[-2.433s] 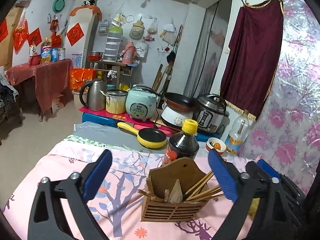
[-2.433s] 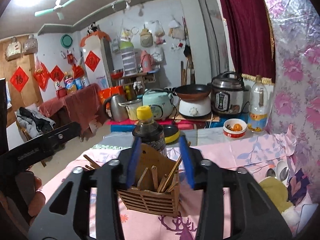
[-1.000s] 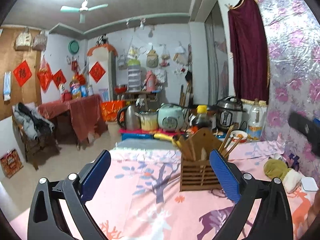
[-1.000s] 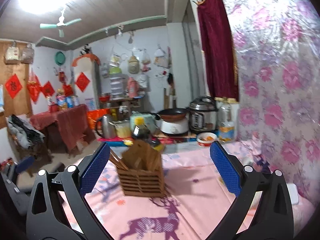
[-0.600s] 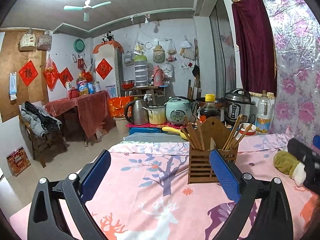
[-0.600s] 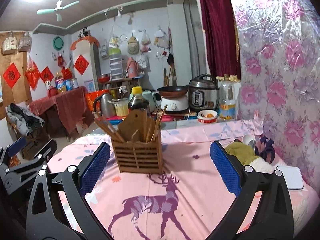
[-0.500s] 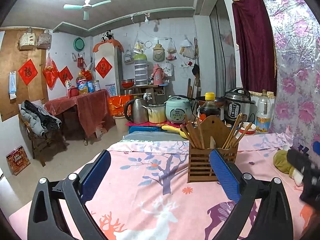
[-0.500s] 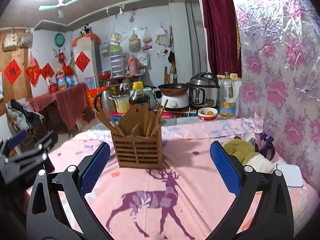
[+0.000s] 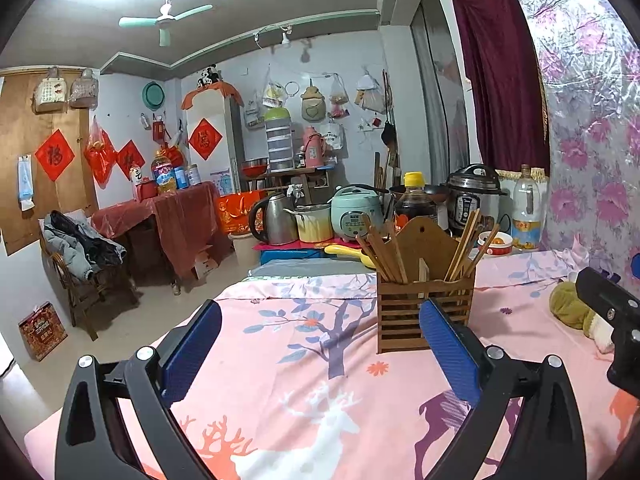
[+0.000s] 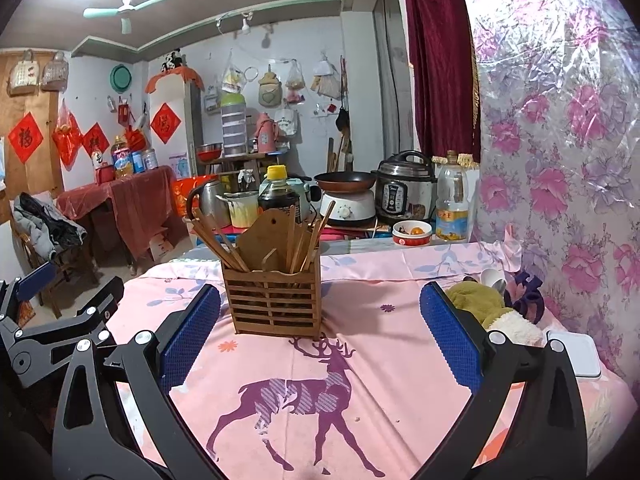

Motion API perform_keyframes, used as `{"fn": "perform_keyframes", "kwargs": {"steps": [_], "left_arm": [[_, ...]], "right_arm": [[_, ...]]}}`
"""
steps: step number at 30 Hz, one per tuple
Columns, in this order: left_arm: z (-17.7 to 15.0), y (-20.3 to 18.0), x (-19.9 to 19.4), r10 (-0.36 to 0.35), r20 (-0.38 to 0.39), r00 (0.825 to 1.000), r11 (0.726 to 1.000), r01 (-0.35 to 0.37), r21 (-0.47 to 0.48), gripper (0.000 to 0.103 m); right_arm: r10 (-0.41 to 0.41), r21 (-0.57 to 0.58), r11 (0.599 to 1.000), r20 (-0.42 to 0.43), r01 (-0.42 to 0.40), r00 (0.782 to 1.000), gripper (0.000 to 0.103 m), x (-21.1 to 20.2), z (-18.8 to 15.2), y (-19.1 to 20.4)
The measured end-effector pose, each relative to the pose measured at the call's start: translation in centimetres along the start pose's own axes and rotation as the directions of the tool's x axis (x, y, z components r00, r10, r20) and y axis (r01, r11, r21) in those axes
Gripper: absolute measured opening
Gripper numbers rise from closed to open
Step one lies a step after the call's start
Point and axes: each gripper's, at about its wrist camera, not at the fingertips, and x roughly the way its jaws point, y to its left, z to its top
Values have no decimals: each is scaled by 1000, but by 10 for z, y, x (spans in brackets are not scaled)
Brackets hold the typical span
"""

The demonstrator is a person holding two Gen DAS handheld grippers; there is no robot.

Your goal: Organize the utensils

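A slatted wooden utensil holder (image 9: pixel 424 312) (image 10: pixel 274 300) stands upright on the pink deer-print tablecloth (image 10: pixel 360 360), with several wooden chopsticks (image 9: pixel 382 254) (image 10: pixel 216 240) leaning in it. My left gripper (image 9: pixel 320 344) is open and holds nothing; the holder stands beyond its right finger. My right gripper (image 10: pixel 320 332) is open too, and the holder stands ahead, just left of centre between its fingers. Each gripper shows at the edge of the other's view.
A green and white plush toy (image 10: pixel 492 310), white spoons (image 10: pixel 494 278) and a white lidded box (image 10: pixel 574 354) lie at the table's right by the floral wall. A soy sauce bottle (image 10: pixel 278 196), a small bowl (image 10: pixel 412 232), cookers and a kettle stand beyond the far edge.
Both grippers have drawn back from the holder, which now stands alone on the cloth. The right gripper, narrow around the holder 2.4 s ago, has opened wide. Little moves in the last half second.
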Motion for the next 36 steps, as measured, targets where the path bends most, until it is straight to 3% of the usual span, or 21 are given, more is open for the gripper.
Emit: {"fn": "perform_keyframes", "kwargs": {"steps": [36], "left_arm": [[6,5,-3,-17,-11,1000,1000,17,-3,97]], "right_arm": [[5,-17,1000,-18,-5,1000,96,2,-4,5]]}}
